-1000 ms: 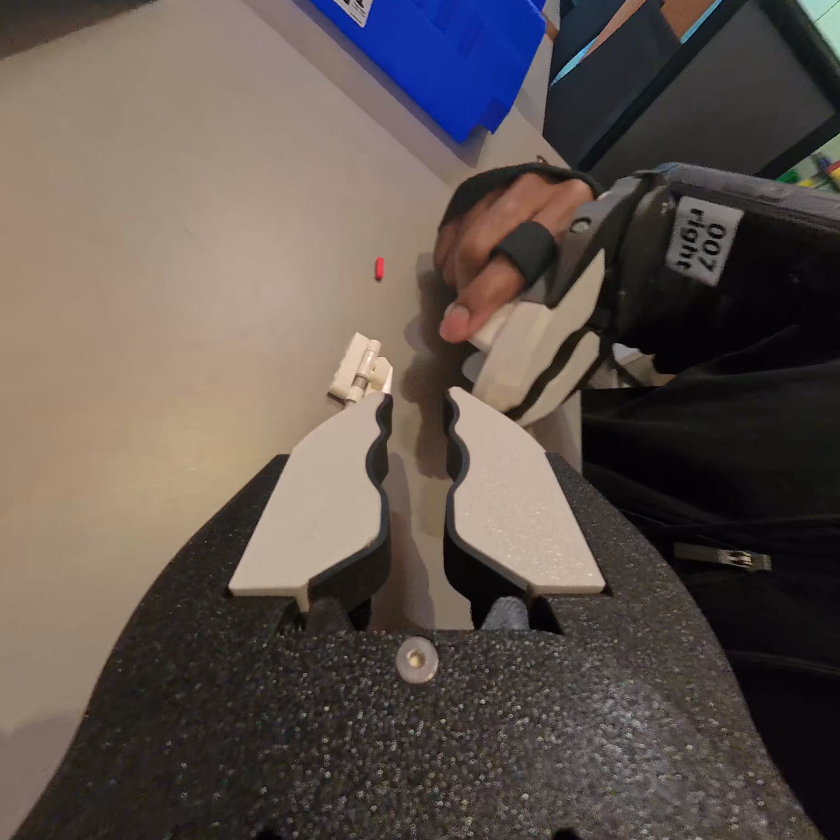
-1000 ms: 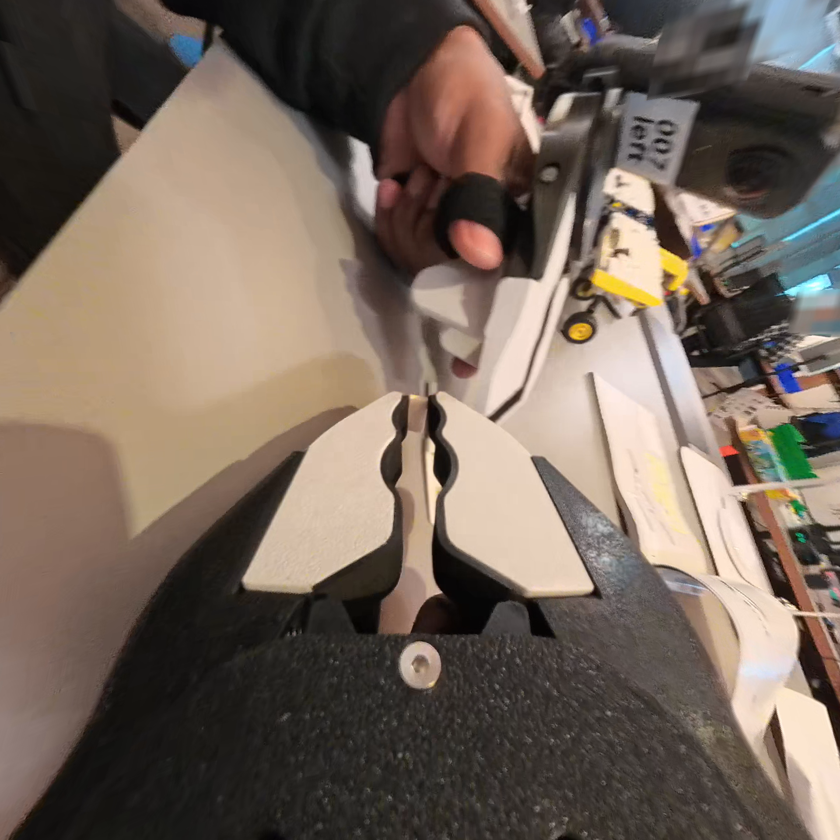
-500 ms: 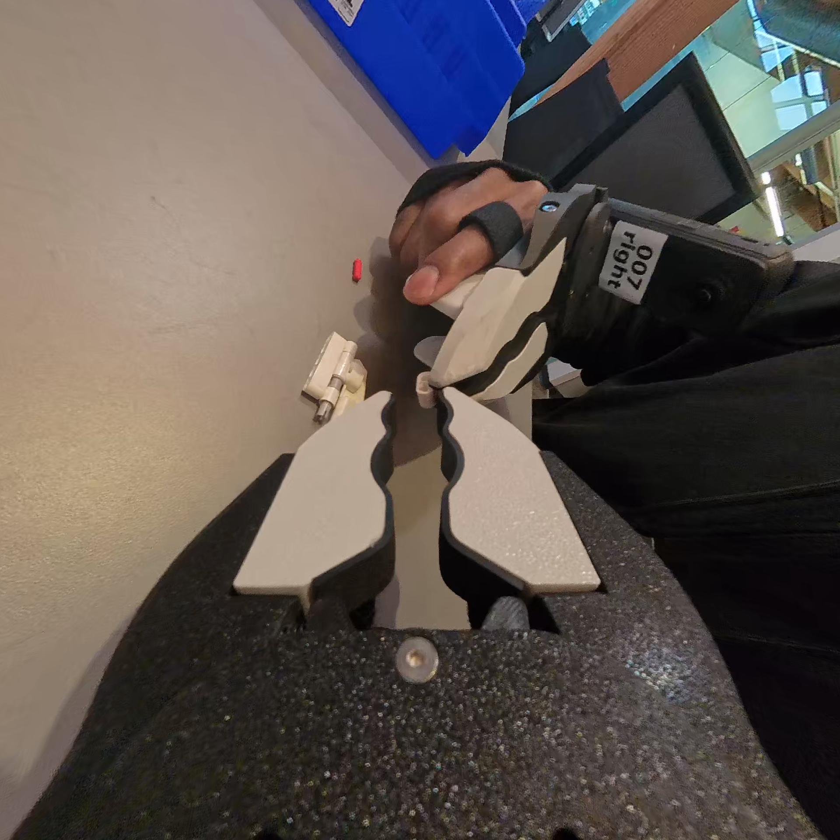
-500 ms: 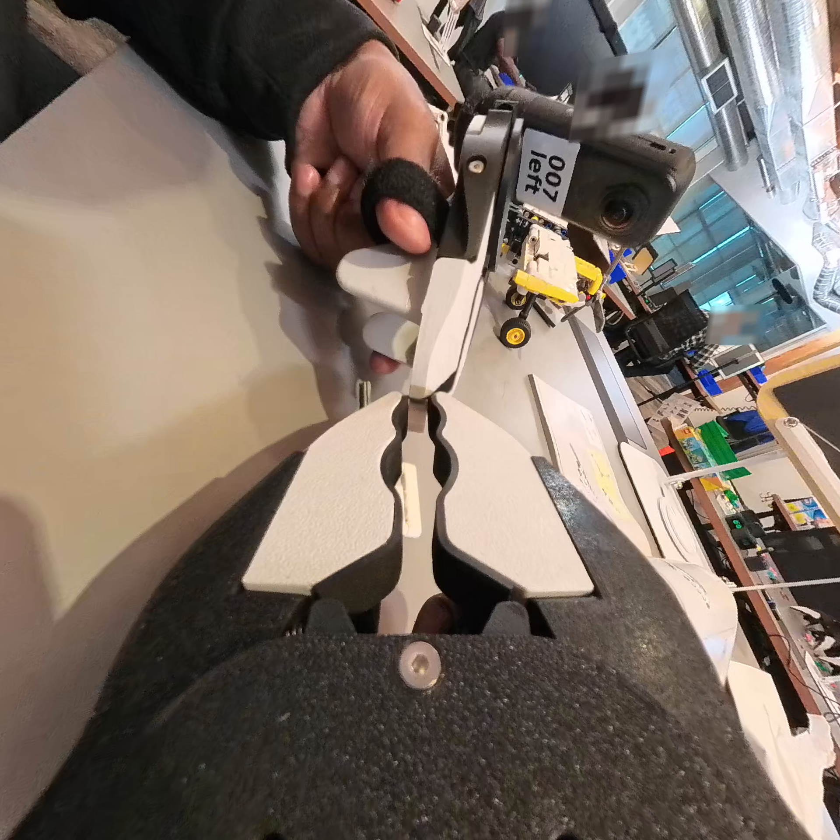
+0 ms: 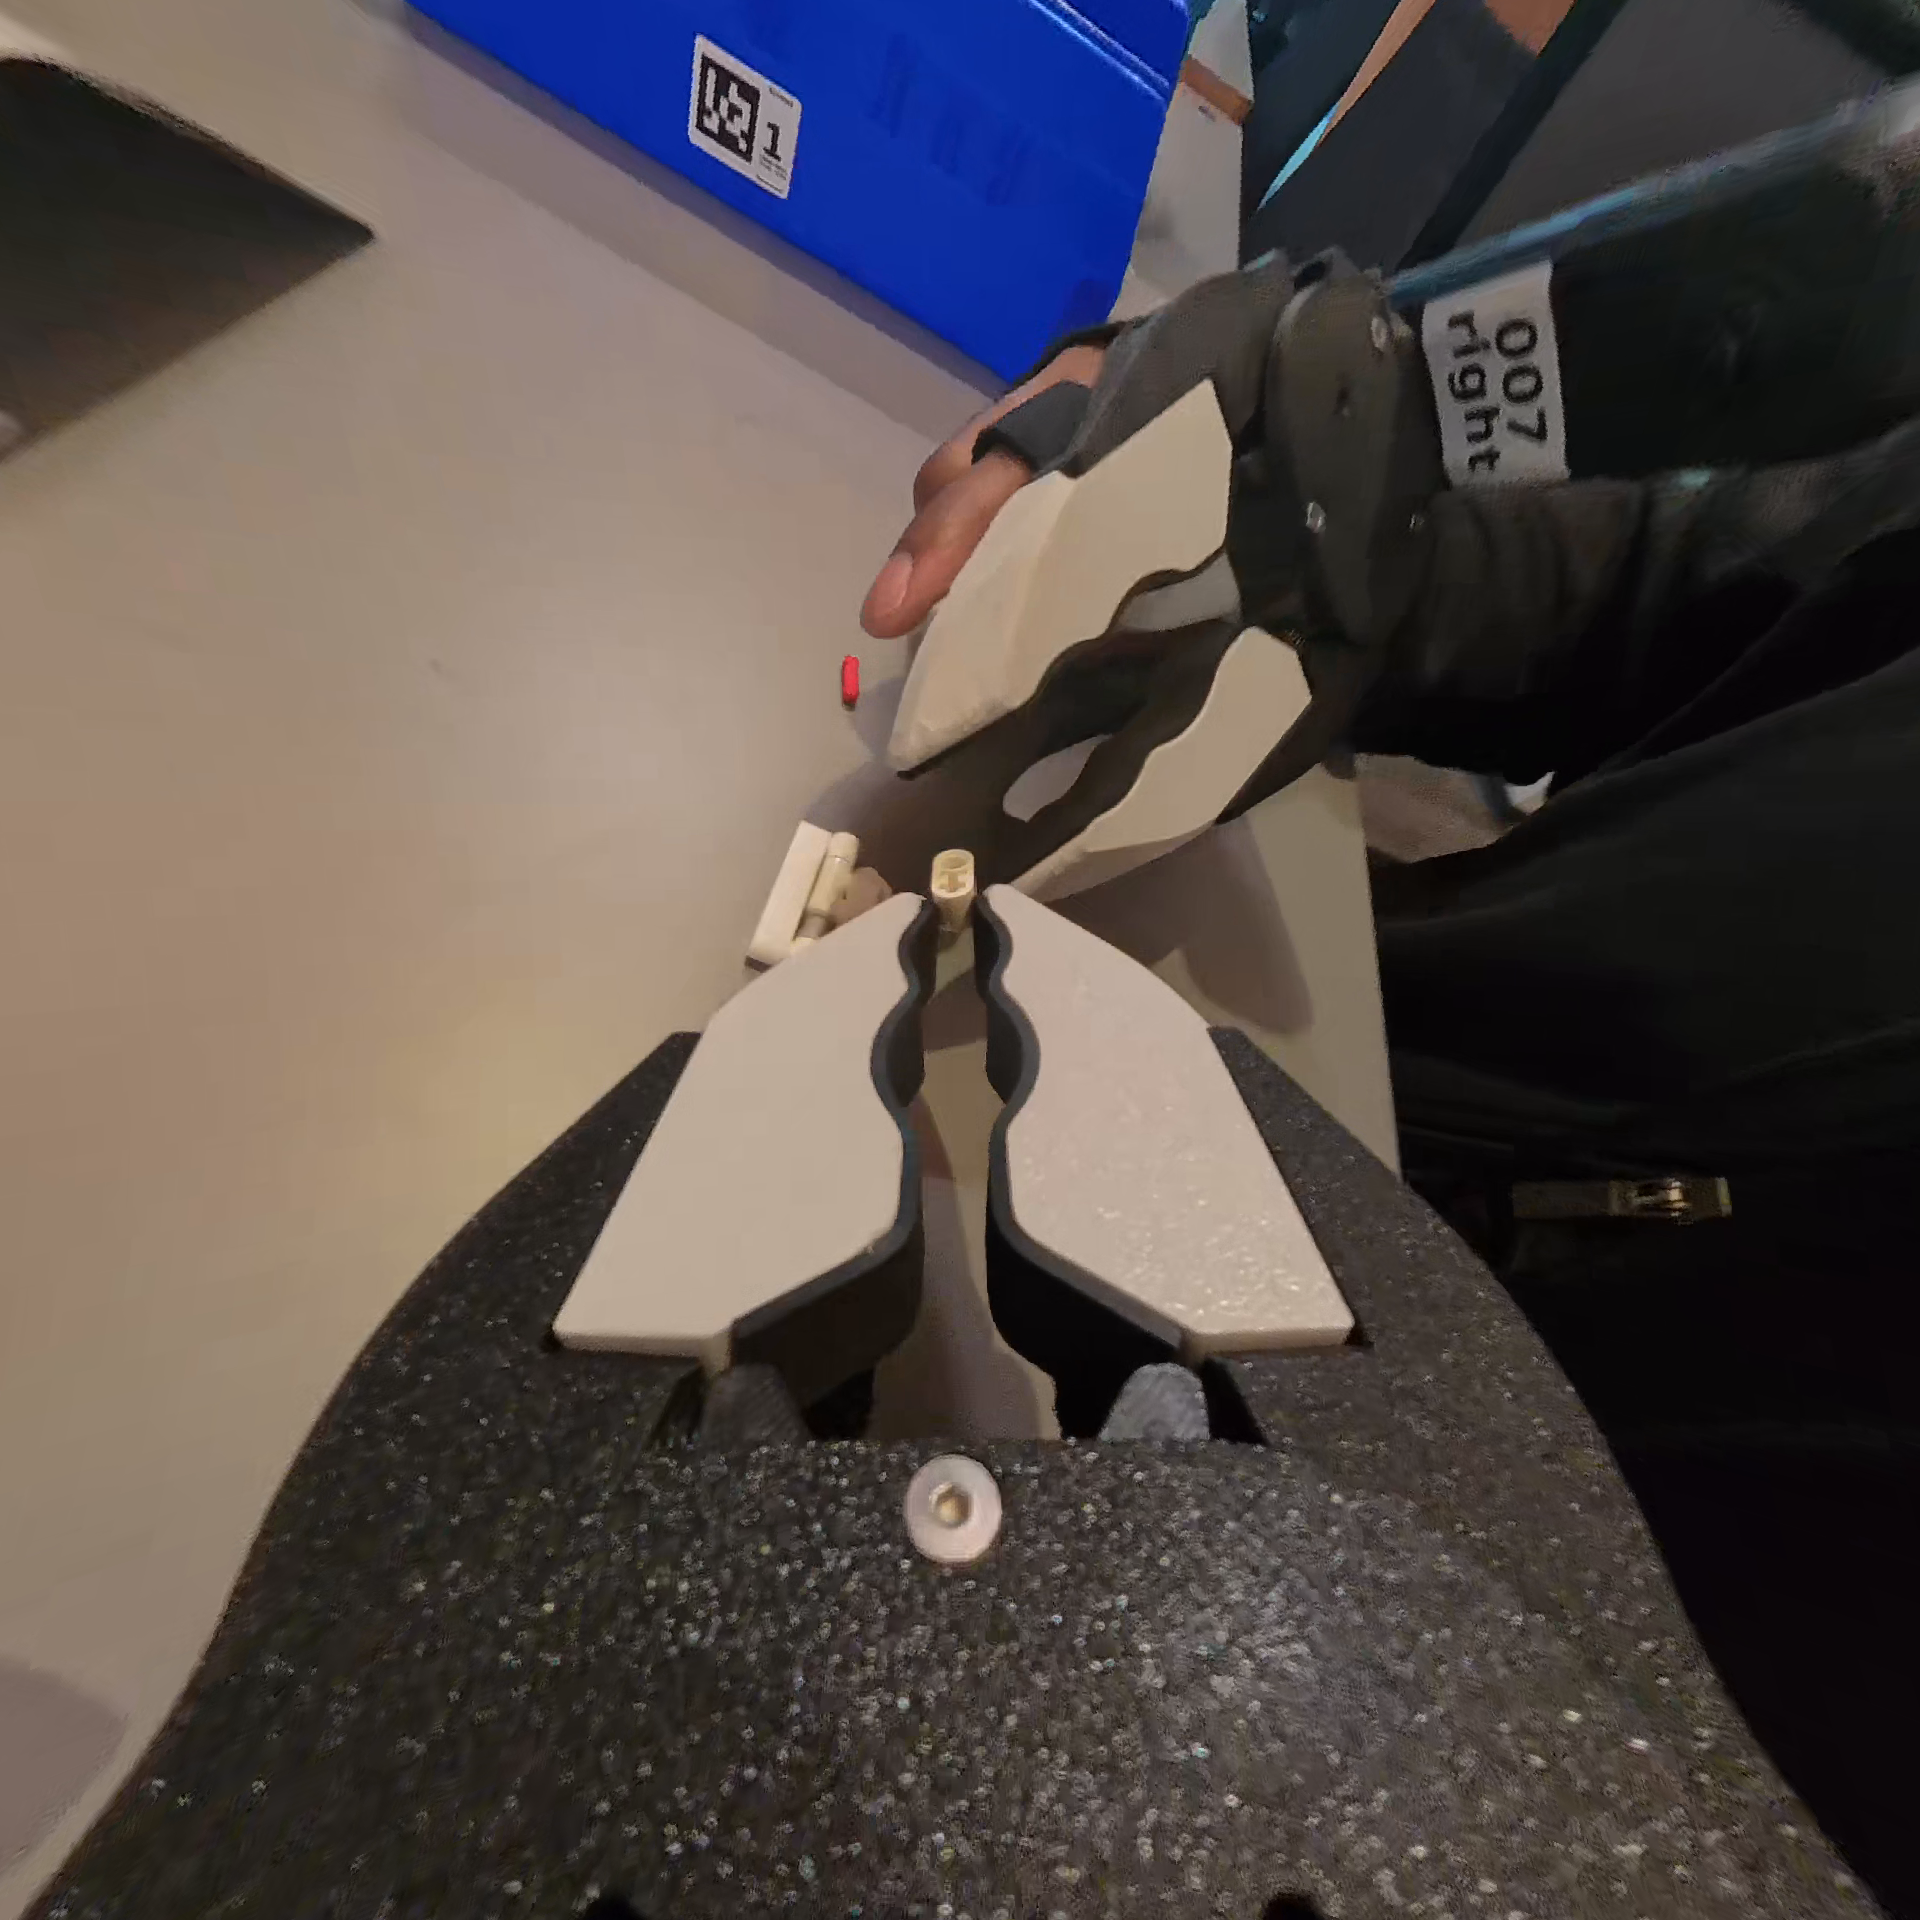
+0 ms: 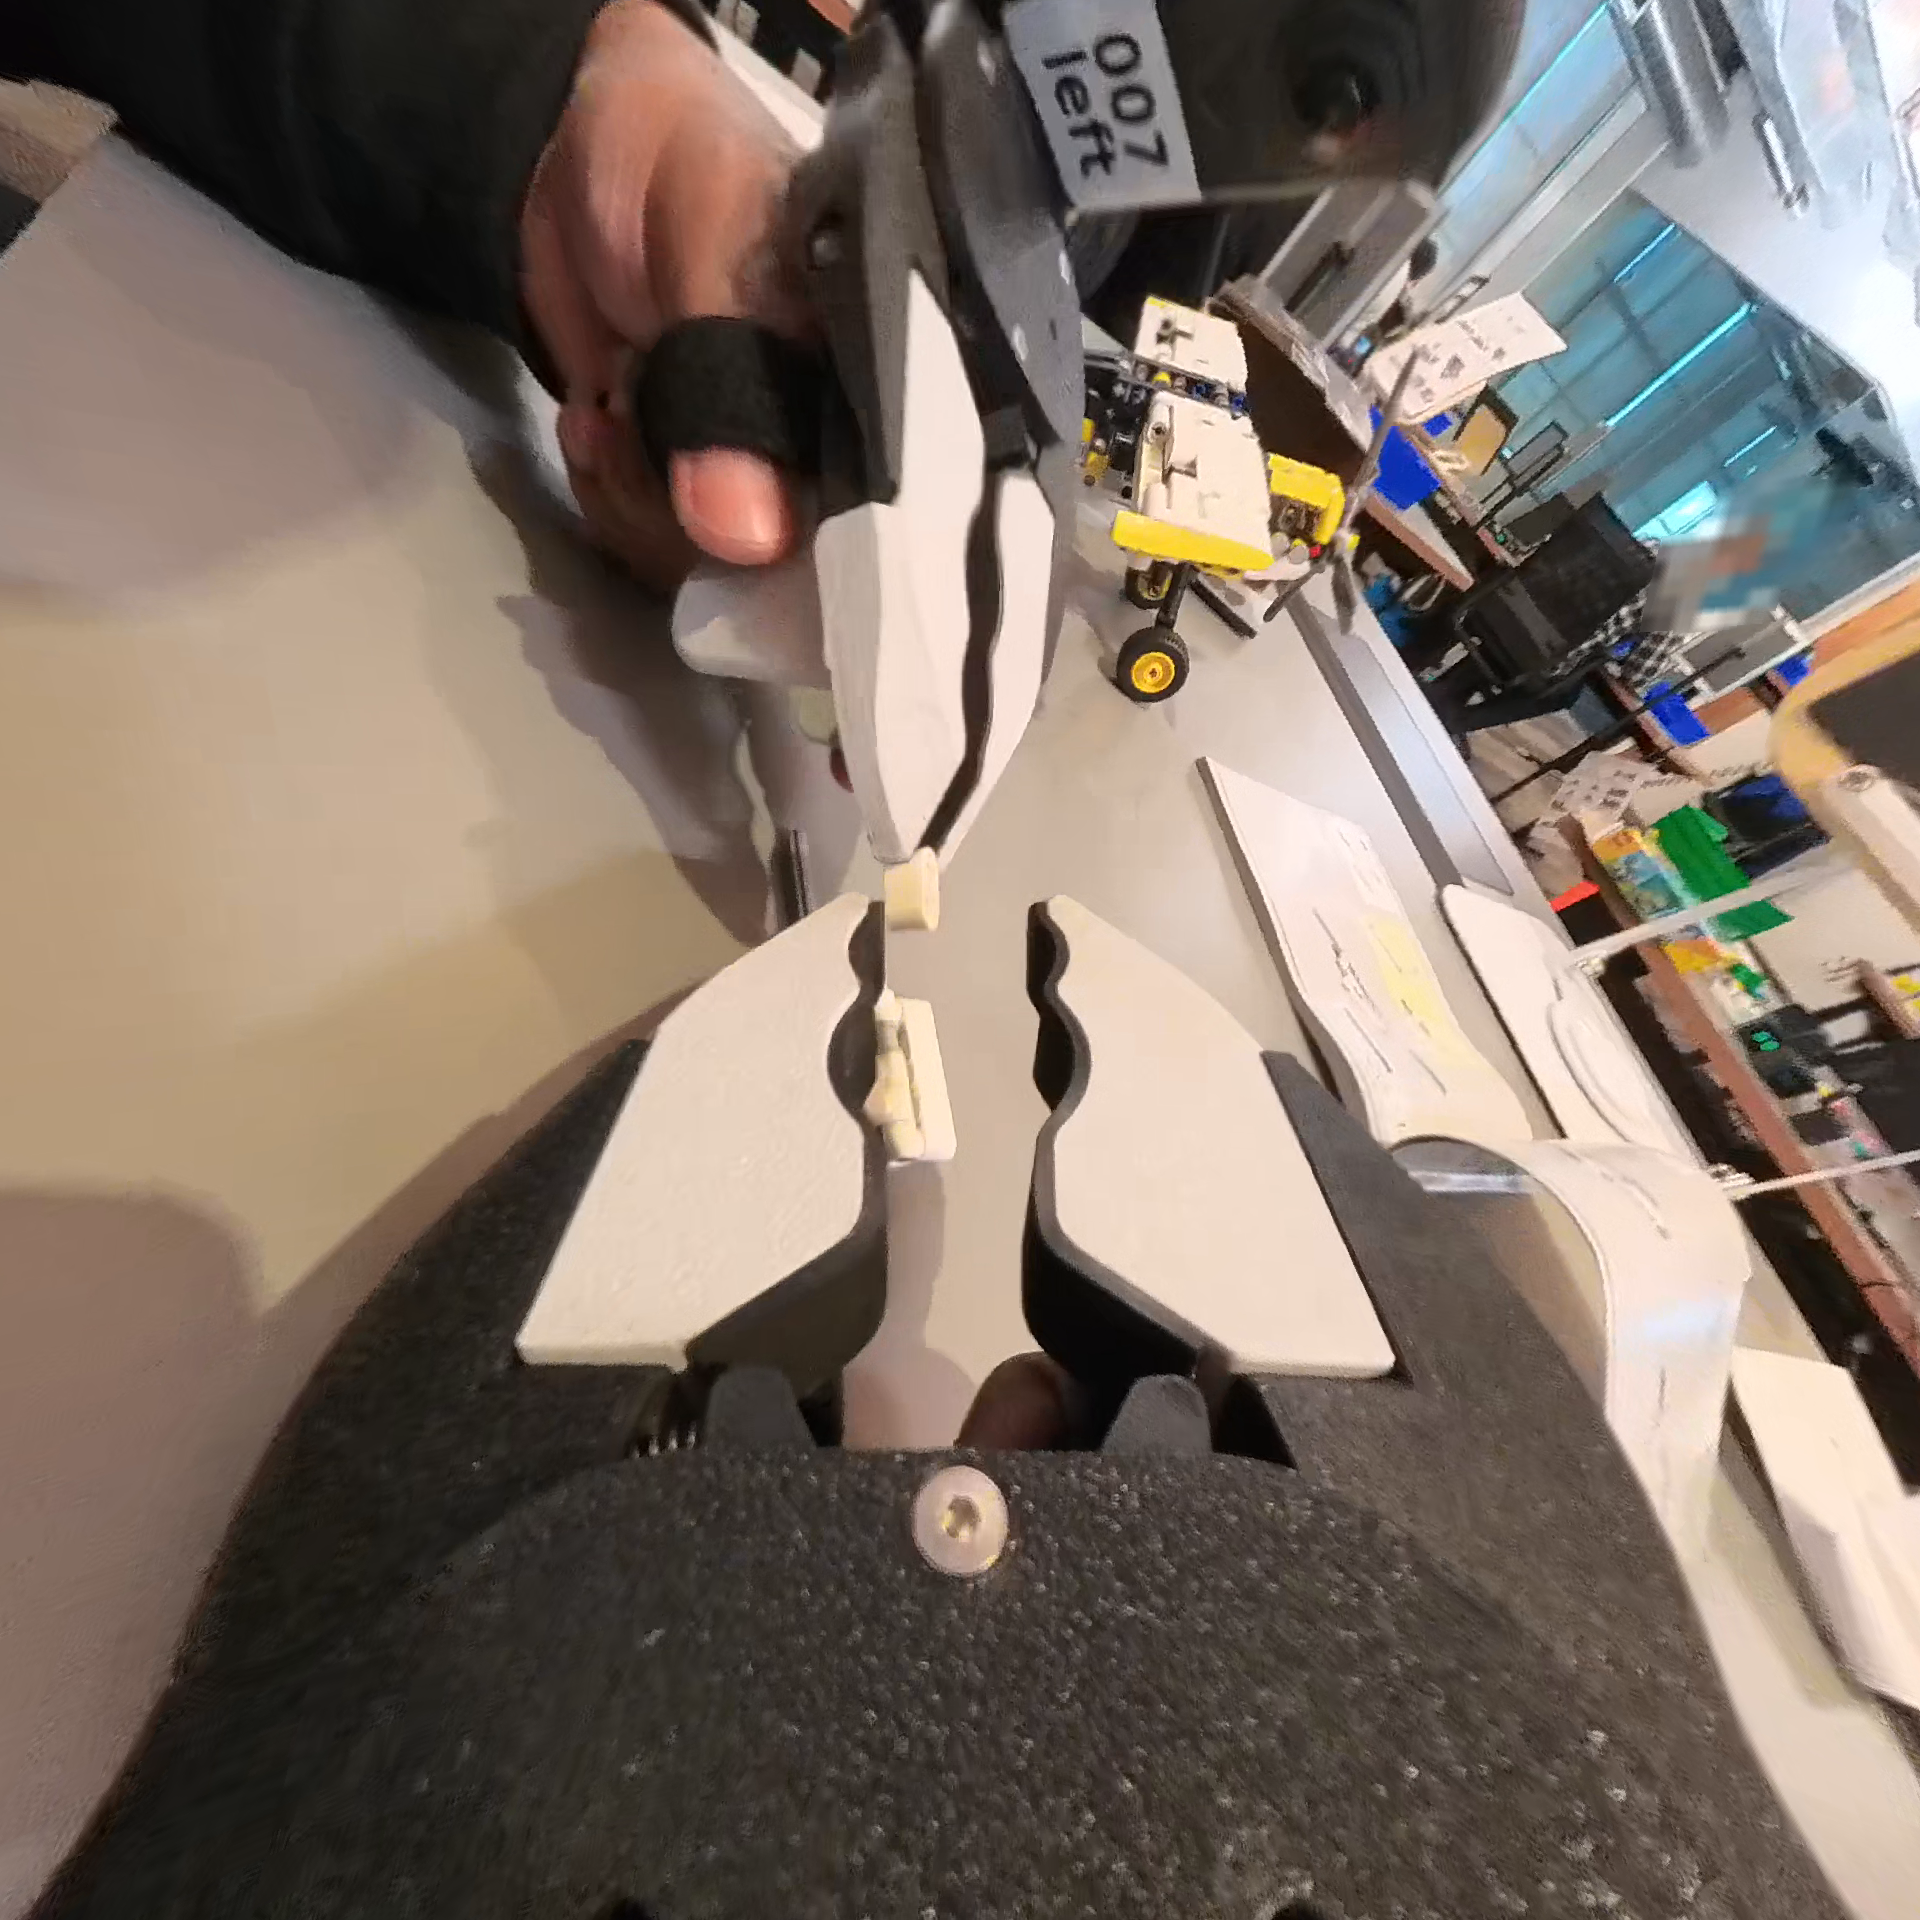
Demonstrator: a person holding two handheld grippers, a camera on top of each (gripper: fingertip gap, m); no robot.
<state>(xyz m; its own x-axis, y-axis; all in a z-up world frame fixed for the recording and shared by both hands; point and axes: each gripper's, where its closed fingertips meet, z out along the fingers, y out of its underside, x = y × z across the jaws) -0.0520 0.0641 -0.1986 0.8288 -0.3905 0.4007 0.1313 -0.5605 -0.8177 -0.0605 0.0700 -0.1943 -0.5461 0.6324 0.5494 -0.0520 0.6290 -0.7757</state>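
Pinching one cream peg (image 5: 953, 883), left claw (image 5: 953, 914) clamped, right claw (image 6: 956, 914) apart, one hinge piece (image 5: 805, 899), one red pin (image 5: 851, 681).

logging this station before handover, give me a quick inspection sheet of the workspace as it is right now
surface: grey table, matte, bare over most of its left part.
job's things: small cream connector piece clamped at the tips of the left gripper; cream hinge-like assembly lying on the table beside it.
clutter: tiny red piece; yellow-and-white brick model plane; paper sheets.
grippers: left jaws nearly together on the connector; right gripper jaws apart, nothing between them.
cables: nothing seen.
surroundings: blue bin at the table's far edge; cluttered shelves beyond.
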